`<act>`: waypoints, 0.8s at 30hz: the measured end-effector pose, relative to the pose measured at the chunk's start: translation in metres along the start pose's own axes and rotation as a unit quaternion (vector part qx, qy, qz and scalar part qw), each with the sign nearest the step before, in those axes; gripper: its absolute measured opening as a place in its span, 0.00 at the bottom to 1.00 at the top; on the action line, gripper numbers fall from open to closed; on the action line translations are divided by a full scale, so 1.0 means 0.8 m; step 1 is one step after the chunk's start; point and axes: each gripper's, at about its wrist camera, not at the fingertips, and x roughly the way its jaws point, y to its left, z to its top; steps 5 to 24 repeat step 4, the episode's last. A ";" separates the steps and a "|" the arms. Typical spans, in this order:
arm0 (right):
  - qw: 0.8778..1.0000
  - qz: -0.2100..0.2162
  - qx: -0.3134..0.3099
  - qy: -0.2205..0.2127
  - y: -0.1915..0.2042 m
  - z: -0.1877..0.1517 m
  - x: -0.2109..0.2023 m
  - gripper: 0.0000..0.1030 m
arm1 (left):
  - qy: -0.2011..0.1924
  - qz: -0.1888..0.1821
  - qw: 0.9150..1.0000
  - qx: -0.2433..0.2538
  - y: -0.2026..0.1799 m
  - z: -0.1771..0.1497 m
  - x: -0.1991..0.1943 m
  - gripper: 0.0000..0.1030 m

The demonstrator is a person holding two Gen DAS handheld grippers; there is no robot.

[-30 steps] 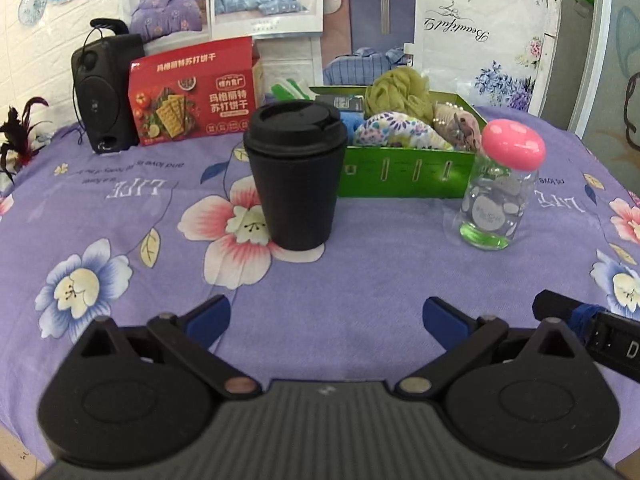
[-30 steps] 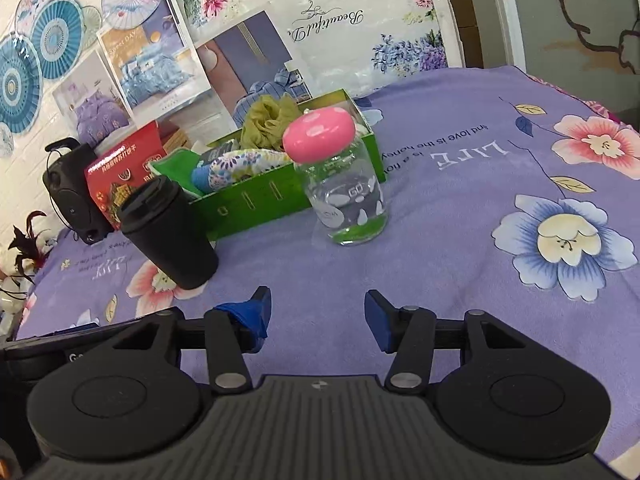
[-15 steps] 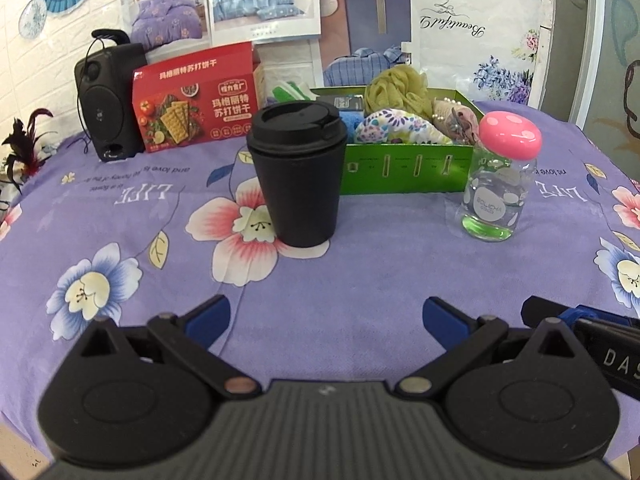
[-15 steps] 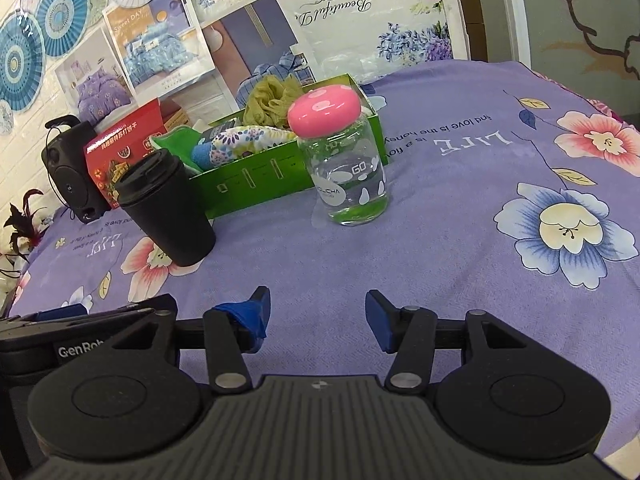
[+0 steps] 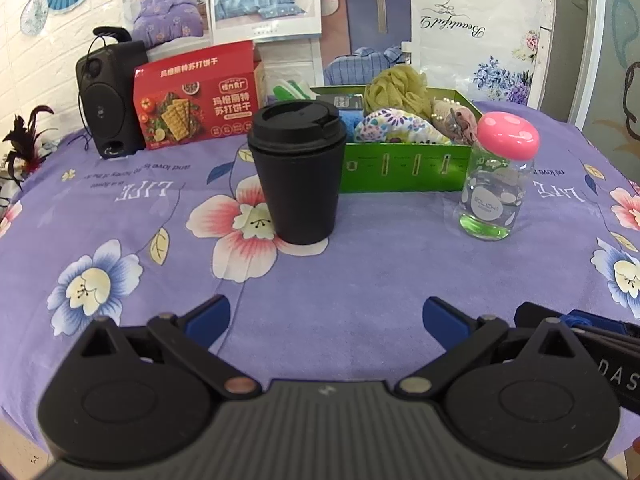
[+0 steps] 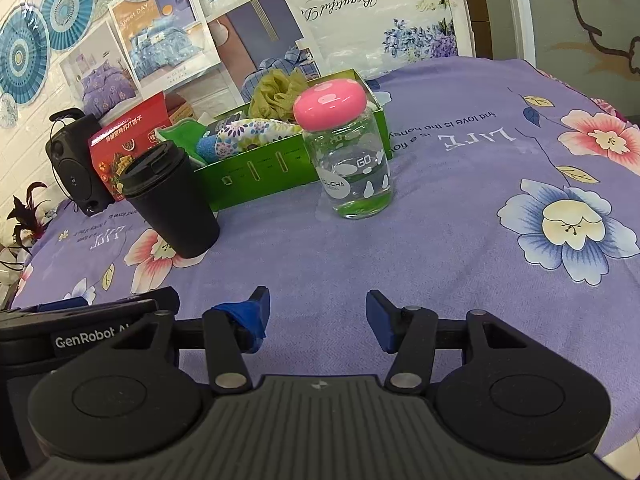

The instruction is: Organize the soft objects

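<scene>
Looking nearly done: soft stuff [image 5: 396, 126] sits in the box [image 5: 404, 168] at 12 o'clock; both grippers' [image 5: 325, 312] [image 6: 316, 312] jaws spread, empty.

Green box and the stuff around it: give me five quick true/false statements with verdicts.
1. The green box holds soft items, including an olive mesh pouf and a floral cloth. True.
2. The black lidded cup lies on its side. False: it stands upright on the purple floral tablecloth.
3. The glass jar has a pink lid. True.
4. The right gripper is shut on the jar. False: its jaws are apart, holding nothing.
5. The left gripper grips the cup. False: it is open, short of the cup.
</scene>
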 end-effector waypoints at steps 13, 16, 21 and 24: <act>1.000 -0.001 0.001 0.001 0.000 0.000 0.000 0.37 | -0.003 -0.002 1.000 -0.005 0.004 0.001 -0.002 0.99; 1.000 -0.001 0.001 0.001 0.000 0.000 0.000 0.37 | -0.003 -0.002 1.000 -0.005 0.004 0.001 -0.002 0.99; 1.000 -0.001 0.001 0.001 0.000 0.000 0.000 0.37 | -0.003 -0.002 1.000 -0.005 0.004 0.001 -0.002 0.99; 1.000 -0.001 0.001 0.001 0.000 0.000 0.000 0.37 | -0.003 -0.002 1.000 -0.005 0.004 0.001 -0.002 0.99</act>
